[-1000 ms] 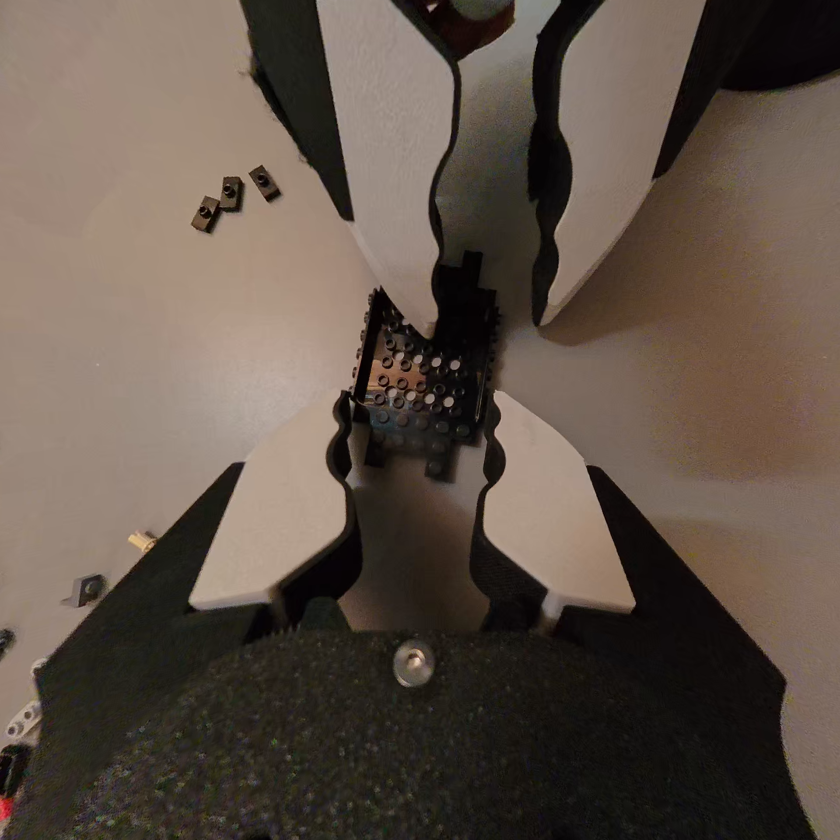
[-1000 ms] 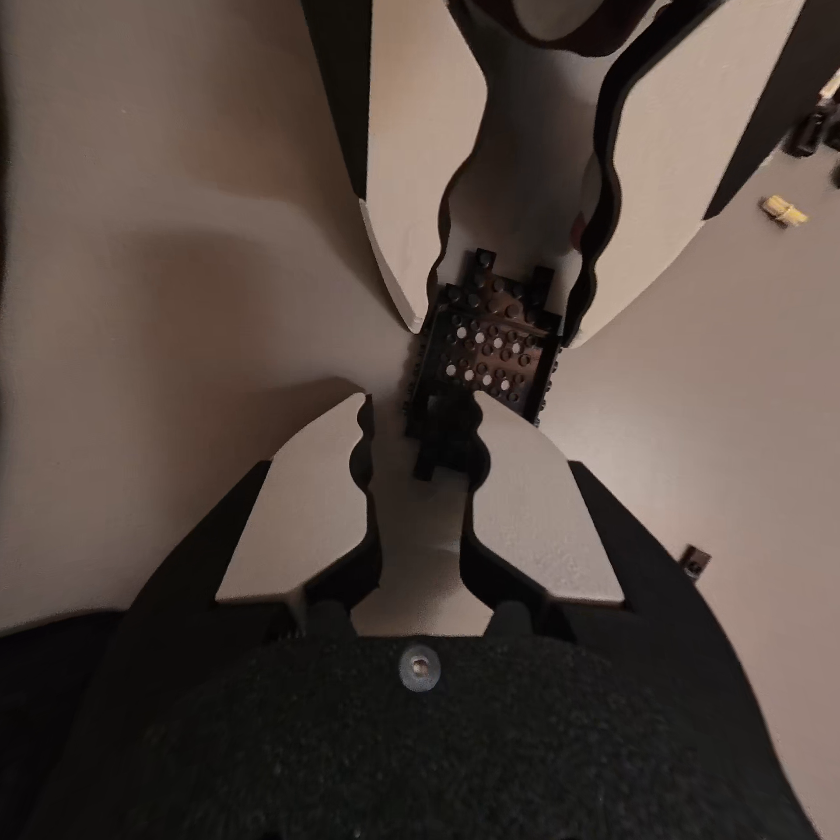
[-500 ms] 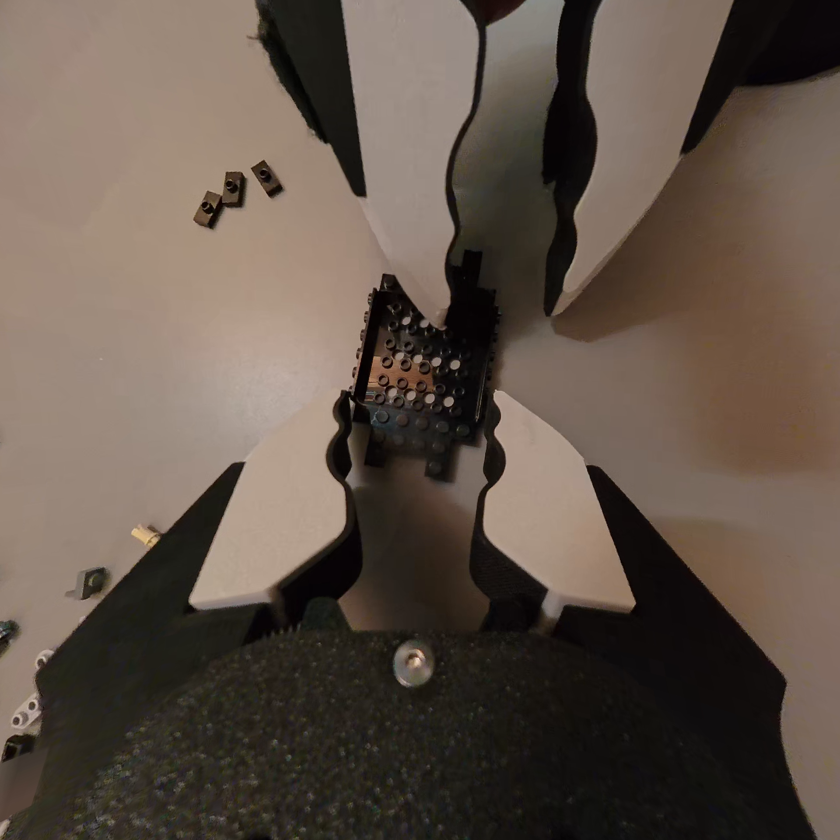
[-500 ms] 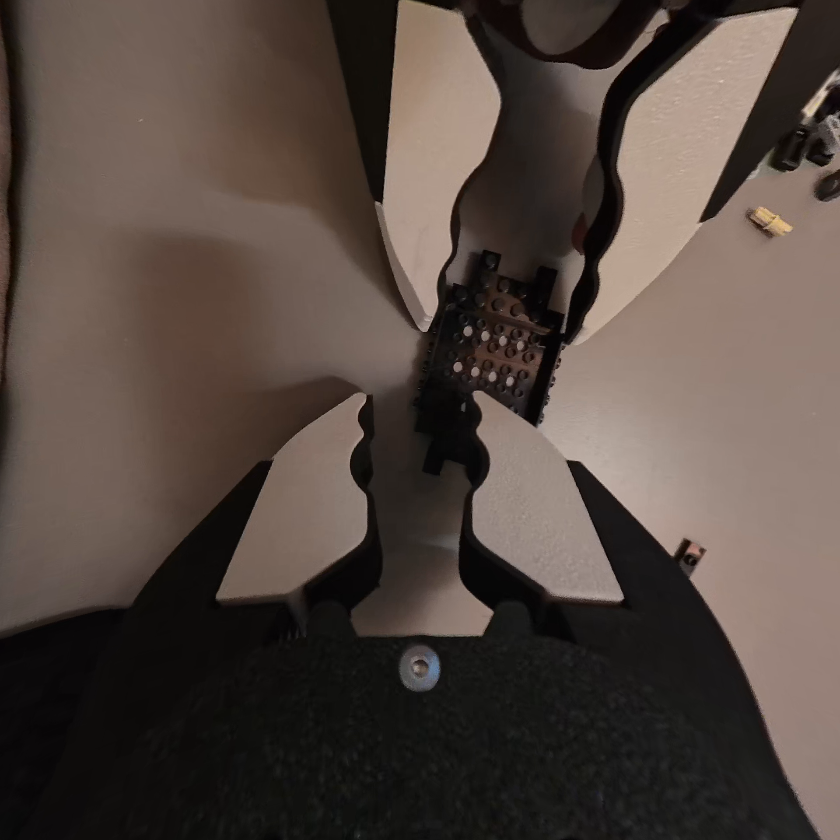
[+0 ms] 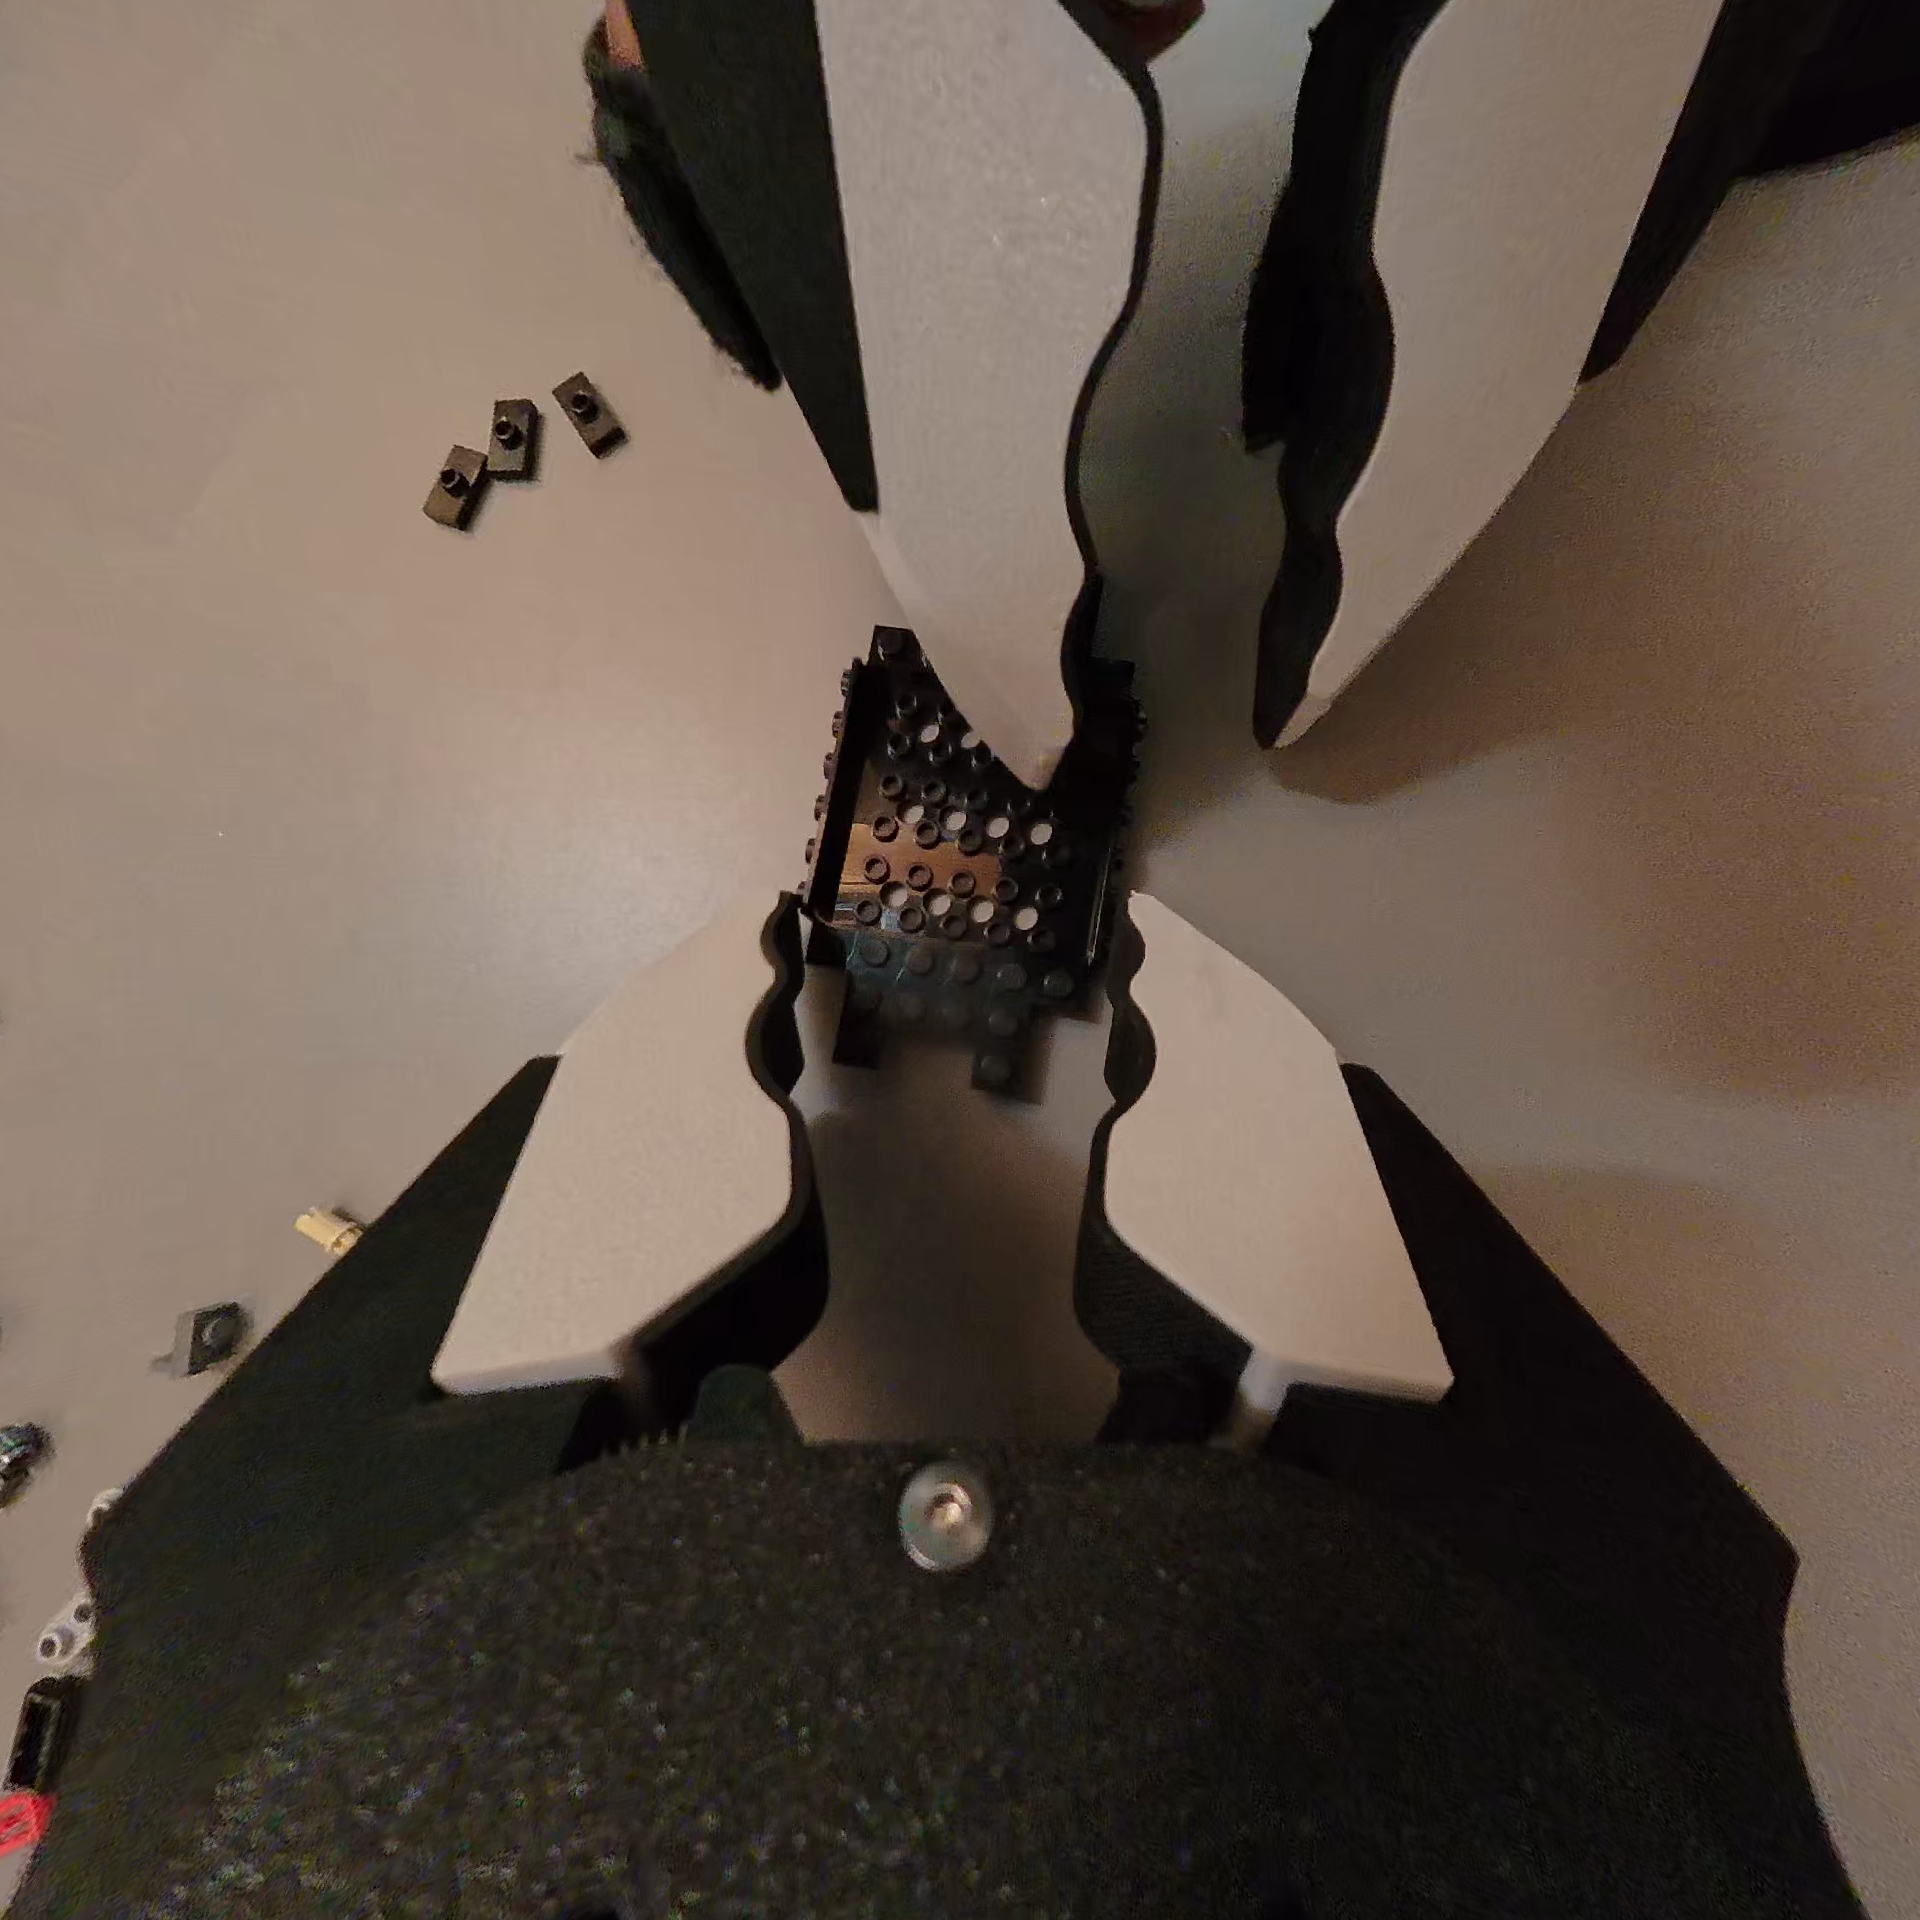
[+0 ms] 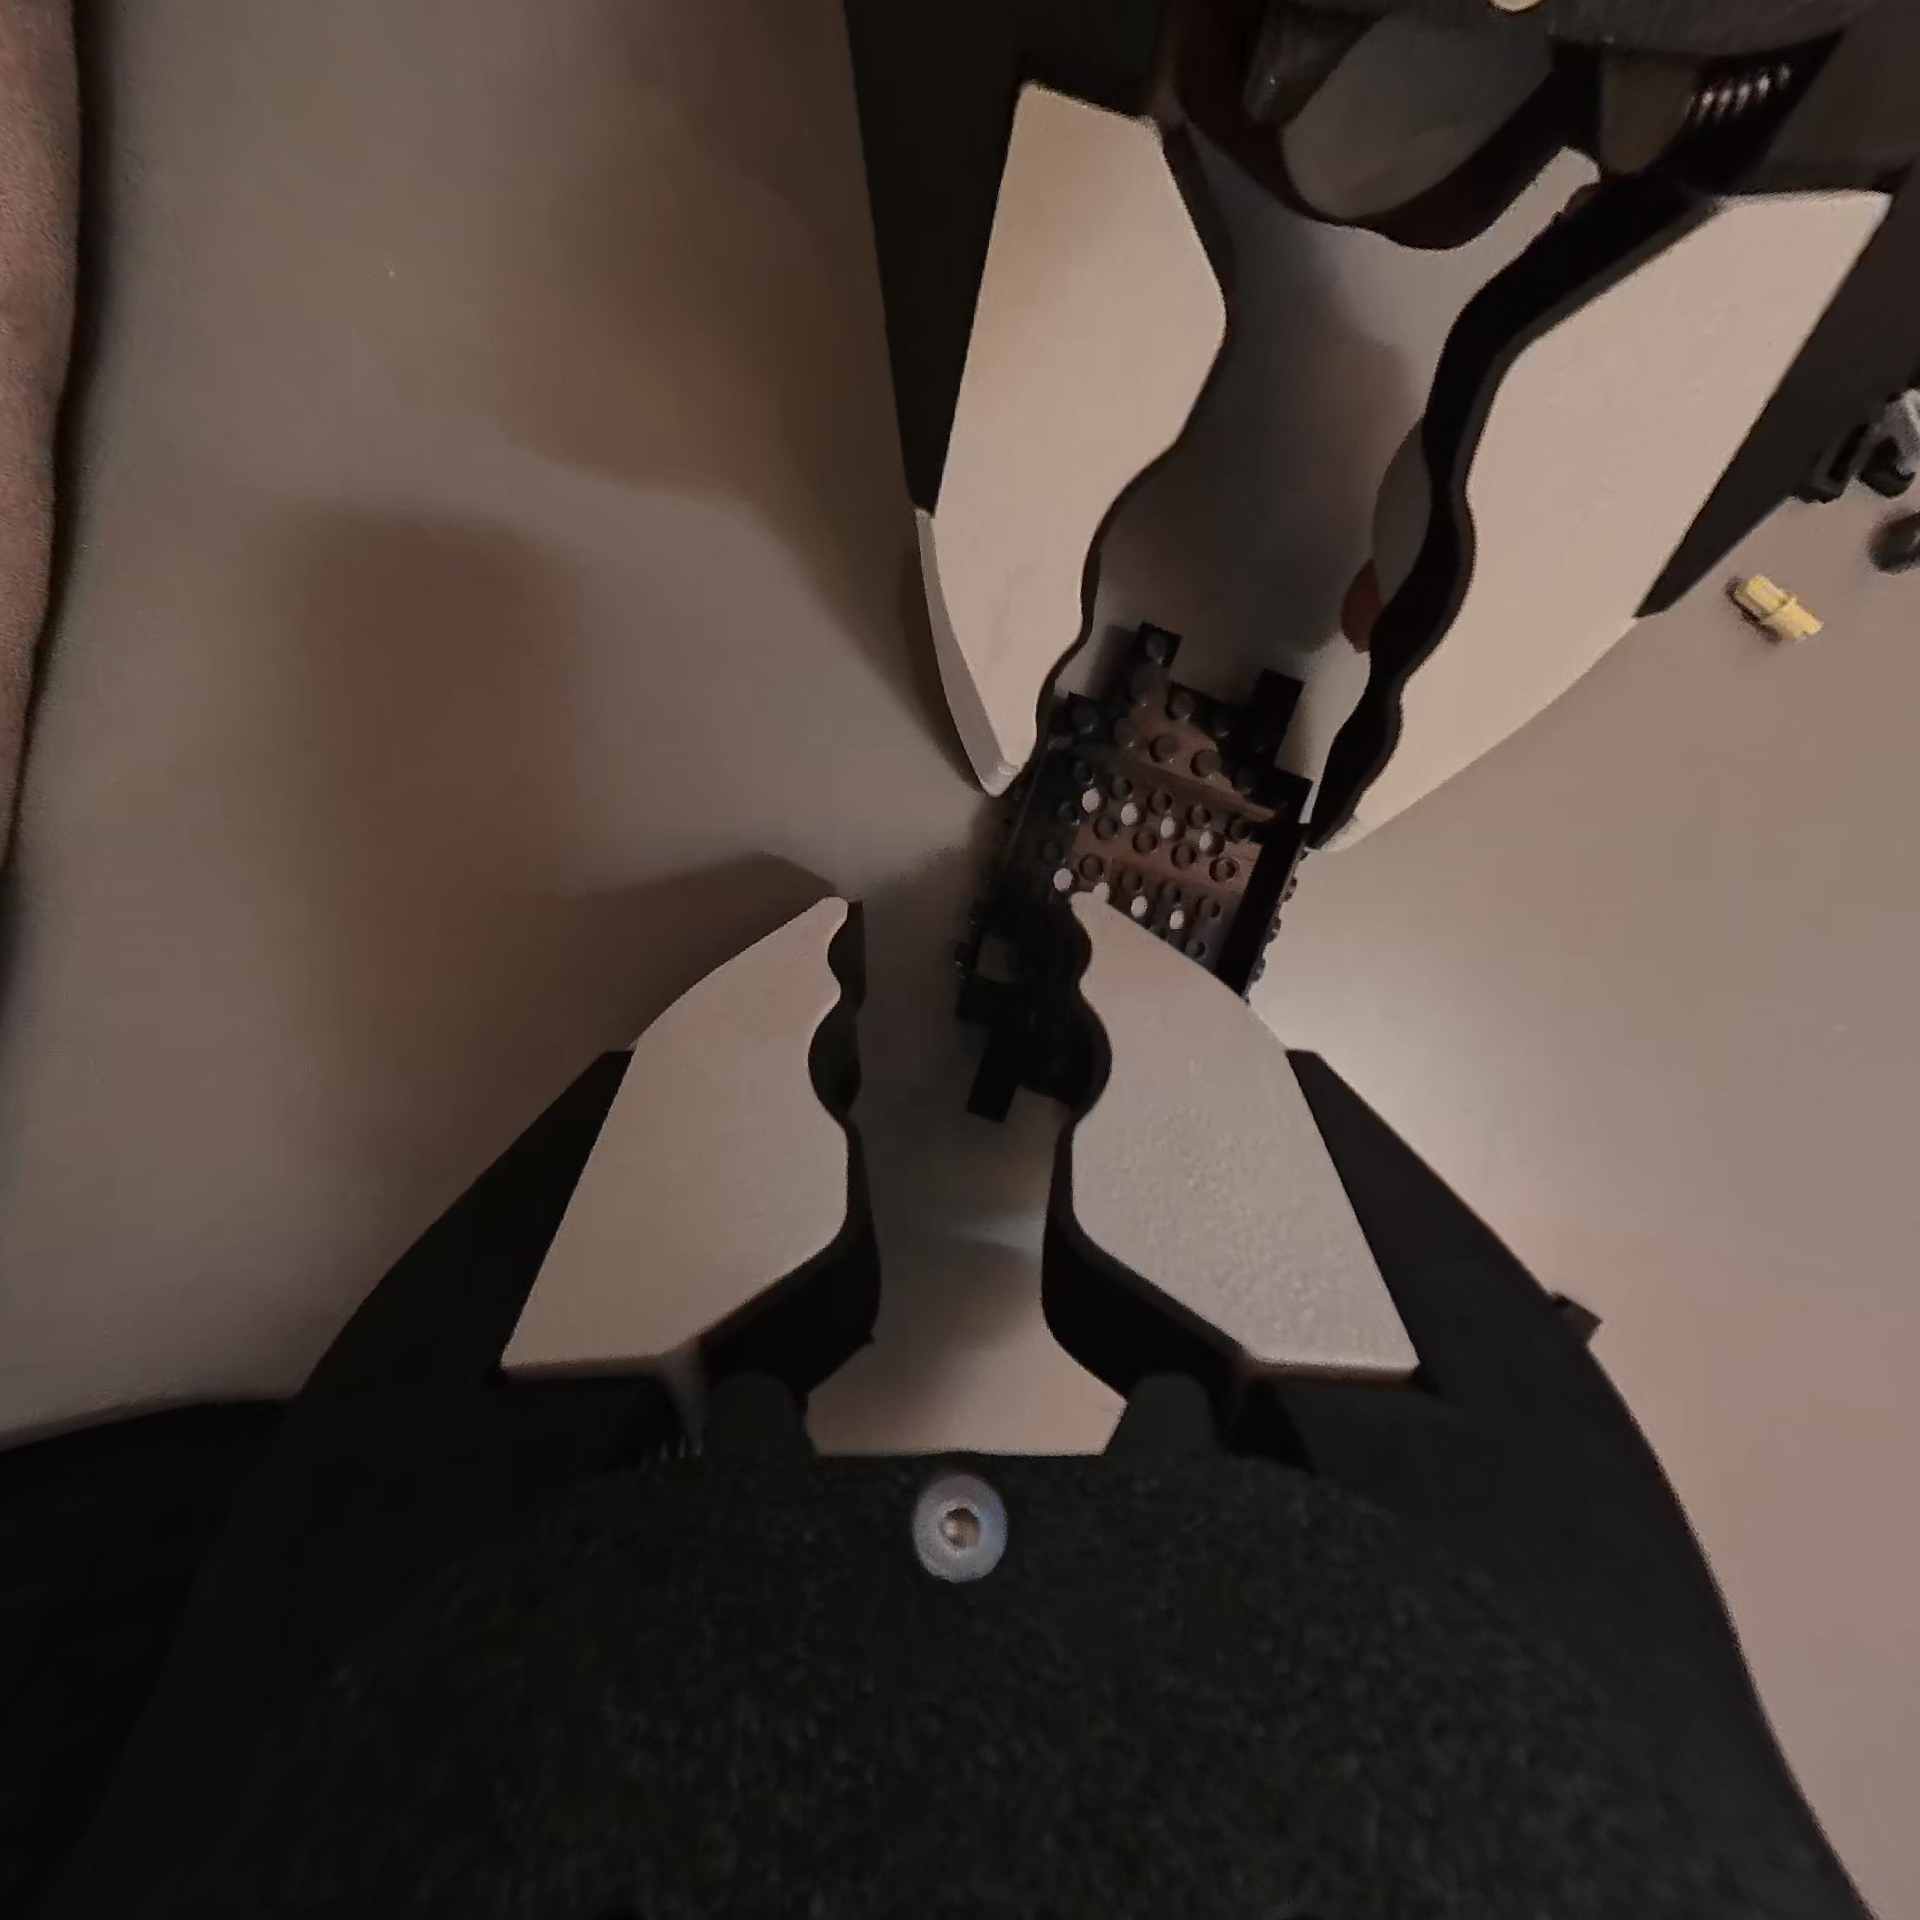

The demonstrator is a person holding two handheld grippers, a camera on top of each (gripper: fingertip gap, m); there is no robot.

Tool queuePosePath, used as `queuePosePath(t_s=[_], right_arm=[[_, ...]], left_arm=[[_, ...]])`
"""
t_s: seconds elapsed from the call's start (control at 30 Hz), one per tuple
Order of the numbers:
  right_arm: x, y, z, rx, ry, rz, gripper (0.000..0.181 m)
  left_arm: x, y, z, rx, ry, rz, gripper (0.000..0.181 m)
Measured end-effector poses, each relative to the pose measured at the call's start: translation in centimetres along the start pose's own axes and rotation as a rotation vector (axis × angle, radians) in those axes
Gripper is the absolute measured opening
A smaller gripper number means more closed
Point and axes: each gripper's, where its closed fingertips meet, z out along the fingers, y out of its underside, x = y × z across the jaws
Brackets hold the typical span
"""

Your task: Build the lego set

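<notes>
At 10 o'clock in left wrist view: three small black plates [image 5: 525, 449] on beige table [image 5: 312, 779], tan peg [image 5: 328, 1232] and grey bit [image 5: 208, 1336] at 8, all missing from right wrist view, which only catches tan peg [image 6: 1772, 619] at 2. Black studded lego base [image 5: 961, 862] dead centre on table. Left gripper [image 5: 956, 909] clamped on its near end. Right gripper [image 6: 961, 920] spread apart, one fingertip [image 6: 1101, 935] over far end, hiding some studs.
</notes>
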Motion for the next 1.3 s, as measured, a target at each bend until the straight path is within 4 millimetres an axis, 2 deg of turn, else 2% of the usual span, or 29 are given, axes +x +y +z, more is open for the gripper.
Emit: queuePosePath(t_s=[0.47,0.9,1.03,1.3], right_arm=[[-0.8,0.6,0.3,-0.027,-0.045,0.013,0.031],[1.0,0.3,-1.4,0.056,0.029,0.083,0.032],[0.9,1.1,-0.7,0.015,0.029,0.089,0.036],[-0.1,0.9,0.0,-0.012,-0.015,0.047,0.036]], left_arm=[[0.0,0.1,-0.1,-0.007,0.000,0.003,0.056],[0.1,0.2,-0.2,-0.011,0.002,0.005,0.056],[0.1,0.1,-0.1,-0.011,0.000,0.008,0.056],[0.2,0.2,-0.1,-0.013,-0.003,0.011,0.056]])
